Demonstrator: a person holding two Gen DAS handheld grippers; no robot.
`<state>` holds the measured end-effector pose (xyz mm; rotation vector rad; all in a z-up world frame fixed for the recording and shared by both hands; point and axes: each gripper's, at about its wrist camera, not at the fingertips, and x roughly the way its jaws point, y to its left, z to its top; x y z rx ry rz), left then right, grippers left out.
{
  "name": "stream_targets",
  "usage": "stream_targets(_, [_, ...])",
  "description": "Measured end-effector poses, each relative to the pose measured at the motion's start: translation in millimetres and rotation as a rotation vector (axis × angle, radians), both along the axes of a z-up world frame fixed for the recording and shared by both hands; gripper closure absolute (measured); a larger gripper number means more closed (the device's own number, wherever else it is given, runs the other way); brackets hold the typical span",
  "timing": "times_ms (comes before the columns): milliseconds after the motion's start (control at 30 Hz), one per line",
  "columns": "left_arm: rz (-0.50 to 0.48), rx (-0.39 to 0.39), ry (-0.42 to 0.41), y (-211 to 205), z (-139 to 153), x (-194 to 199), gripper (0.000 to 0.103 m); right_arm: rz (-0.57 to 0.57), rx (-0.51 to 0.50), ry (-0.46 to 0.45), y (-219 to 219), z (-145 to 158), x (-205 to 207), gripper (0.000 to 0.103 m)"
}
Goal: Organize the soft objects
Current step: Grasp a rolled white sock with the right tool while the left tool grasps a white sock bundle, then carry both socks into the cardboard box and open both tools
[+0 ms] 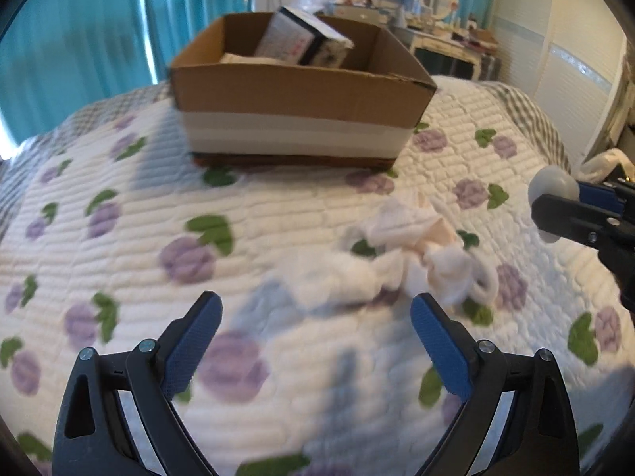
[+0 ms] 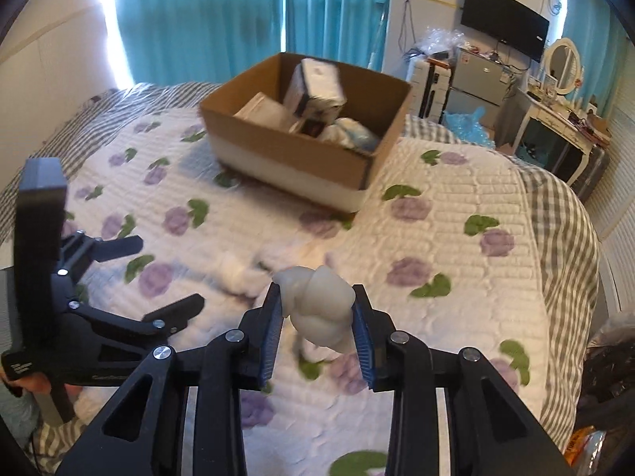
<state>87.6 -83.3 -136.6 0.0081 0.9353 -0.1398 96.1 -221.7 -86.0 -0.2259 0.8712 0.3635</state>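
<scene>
My right gripper is shut on a soft white lumpy toy and holds it above the bed; the toy also shows in the left wrist view at the right edge. My left gripper is open and empty, low over the quilt, just short of a heap of white socks and cloths. The heap shows blurred in the right wrist view, beyond my left gripper. An open cardboard box stands further back on the bed.
The box holds a tilted white carton and other items. The bed has a white quilt with purple flowers. Teal curtains hang behind. A dresser with a mirror and a small fridge stand at the right.
</scene>
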Motion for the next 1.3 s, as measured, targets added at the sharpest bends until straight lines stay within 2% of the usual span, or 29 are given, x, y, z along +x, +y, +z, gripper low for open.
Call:
stream_targets(67, [-0.031, -0.004, 0.016, -6.3, -6.4, 12.7, 0.021, -0.008, 0.009, 0.002, -7.1, -0.7, 5.8, 0.070])
stream_targets(133, [-0.049, -0.006, 0.028, -9.9, -12.3, 22.1, 0.024, -0.014, 0.017, 0.005, -11.2, -2.7, 12.4, 0.070])
stream_targets(200, [-0.071, -0.015, 0.050, -12.9, -19.9, 29.6, 0.042, -0.017, 0.026, 0.013, -13.4, -6.1, 18.1, 0.070])
stream_targets(233, [-0.083, -0.024, 0.064, -13.8, -23.6, 32.2, 0.054, -0.019, 0.031, 0.015, -14.5, -7.7, 20.6, 0.070])
stream_targets(400, [-0.111, -0.027, 0.052, -12.3, -23.1, 25.6, 0.067, -0.025, 0.045, 0.025, -17.5, -11.2, 27.0, 0.070])
stream_targets(600, [-0.123, -0.001, 0.016, -7.4, 1.0, 5.1, 0.069, -0.030, 0.036, 0.000, -16.1, -1.0, 17.7, 0.070])
stream_targets(900, [-0.116, 0.015, -0.130, 3.6, 83.3, -30.9, 0.069, -0.018, 0.038, -0.096, -6.3, 53.5, -18.1, 0.070])
stream_targets(1133, [-0.102, 0.012, -0.232, 20.0, 145.1, -33.9, 0.069, -0.005, 0.053, -0.178, 7.3, 102.2, -31.5, 0.070])
stream_targets(1300, [-0.098, 0.054, -0.311, 27.7, 174.3, -11.3, 0.069, 0.019, 0.055, -0.259, 25.8, 135.7, -15.6, 0.069])
